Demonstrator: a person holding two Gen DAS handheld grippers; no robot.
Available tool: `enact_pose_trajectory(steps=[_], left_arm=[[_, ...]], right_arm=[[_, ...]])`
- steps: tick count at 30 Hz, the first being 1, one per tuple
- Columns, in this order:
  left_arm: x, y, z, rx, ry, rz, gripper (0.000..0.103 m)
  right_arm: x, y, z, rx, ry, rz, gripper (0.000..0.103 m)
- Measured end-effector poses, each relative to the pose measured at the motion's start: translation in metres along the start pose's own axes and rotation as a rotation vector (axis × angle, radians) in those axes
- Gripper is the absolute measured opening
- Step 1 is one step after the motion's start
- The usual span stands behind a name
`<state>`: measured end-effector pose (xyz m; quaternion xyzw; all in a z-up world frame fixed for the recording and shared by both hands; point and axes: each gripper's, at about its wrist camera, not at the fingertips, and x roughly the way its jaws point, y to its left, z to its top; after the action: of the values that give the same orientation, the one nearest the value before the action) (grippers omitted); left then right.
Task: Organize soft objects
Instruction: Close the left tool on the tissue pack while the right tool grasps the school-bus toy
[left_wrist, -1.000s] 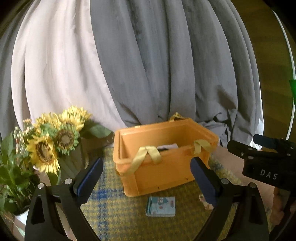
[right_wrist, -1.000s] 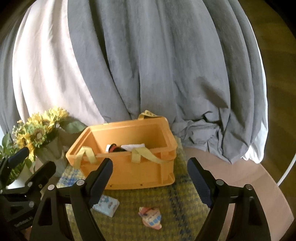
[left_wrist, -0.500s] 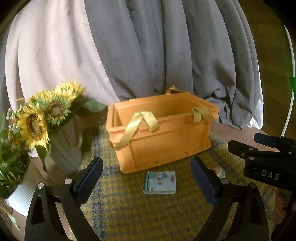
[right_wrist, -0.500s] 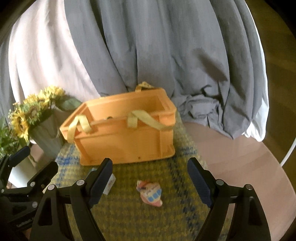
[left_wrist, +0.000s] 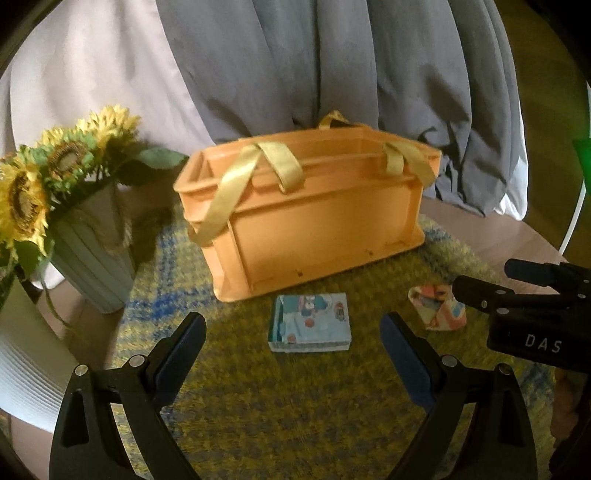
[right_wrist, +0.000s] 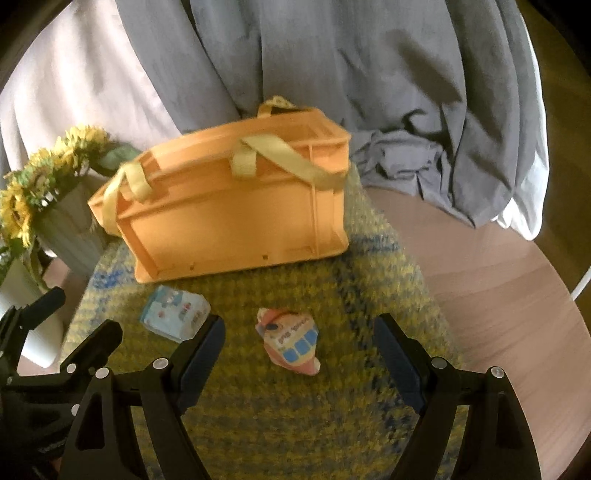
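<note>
An orange crate with yellow straps stands on a yellow-blue woven mat; it also shows in the right wrist view. A folded blue patterned cloth lies in front of it, just ahead of my open, empty left gripper. A small pink folded cloth lies on the mat between the fingers of my open, empty right gripper. The blue cloth and the pink cloth each show in the other view. The crate's inside is hidden.
A ribbed vase of sunflowers stands left of the crate, with a white pot nearer. Grey and white curtains hang behind. The round wooden table extends right of the mat.
Both grippers have come down and forward toward the mat. The blue cloth and the pink cloth now sit closer, and the crate's inside has dropped out of sight.
</note>
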<state>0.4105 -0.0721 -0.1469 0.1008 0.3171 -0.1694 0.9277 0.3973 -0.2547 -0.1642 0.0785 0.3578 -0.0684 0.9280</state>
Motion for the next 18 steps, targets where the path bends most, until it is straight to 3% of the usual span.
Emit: enact_pose_trajectory(steps=[18], left_arm=[[0.06, -0.008, -0.008, 0.052, 0.087, -0.03, 0.096]], right_arm=[[0.047, 0.0, -0.01, -0.035, 0.106, -0.004, 0.083]])
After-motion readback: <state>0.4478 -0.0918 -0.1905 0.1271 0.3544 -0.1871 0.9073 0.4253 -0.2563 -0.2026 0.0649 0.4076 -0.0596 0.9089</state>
